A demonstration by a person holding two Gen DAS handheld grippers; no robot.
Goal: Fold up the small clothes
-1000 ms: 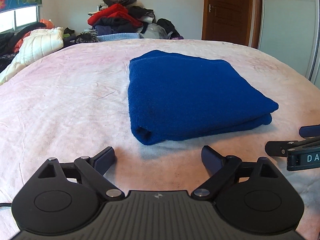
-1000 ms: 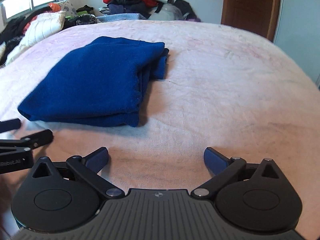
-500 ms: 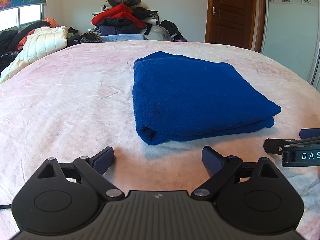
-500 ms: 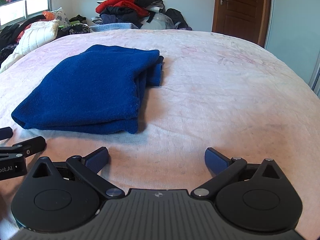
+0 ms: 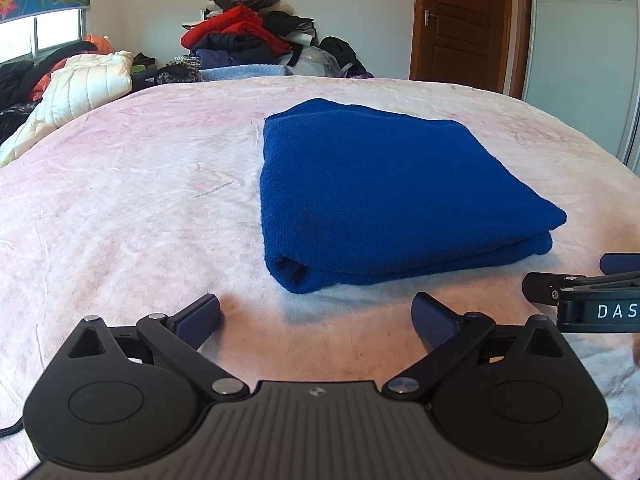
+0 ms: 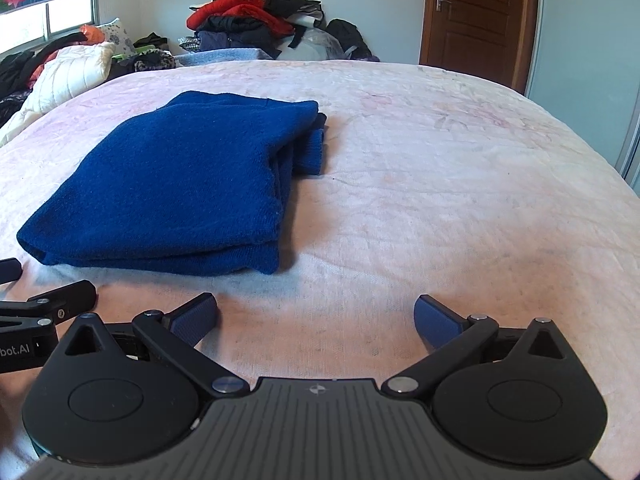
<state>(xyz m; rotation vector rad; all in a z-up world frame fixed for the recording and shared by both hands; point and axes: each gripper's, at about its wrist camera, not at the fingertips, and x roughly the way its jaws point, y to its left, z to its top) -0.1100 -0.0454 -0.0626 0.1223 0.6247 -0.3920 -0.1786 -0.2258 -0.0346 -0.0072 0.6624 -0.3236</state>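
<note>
From where I sit, the fold looks finished: the blue knit garment (image 5: 384,196) lies on the bed (image 5: 132,200) as a compact, layered rectangle, its rolled fold edge toward the left tool (image 5: 316,316) and its stacked open edges facing the right side. In the right wrist view one narrower strip, perhaps a sleeve or cuff, pokes out a little at the far corner of the bundle, so I judge the stack tidy but not perfect. My left tool has its fingers spread wide and holds nothing, hovering just short of the garment's near edge; my right tool (image 6: 316,316) is likewise spread and empty, near the garment's right corner over bare bedspread. Each tool shows at the margin of the other's view. What is left, I think, is at most tucking that strip in, or taking another piece from the clothes pile (image 5: 244,36) beyond the bed.
</note>
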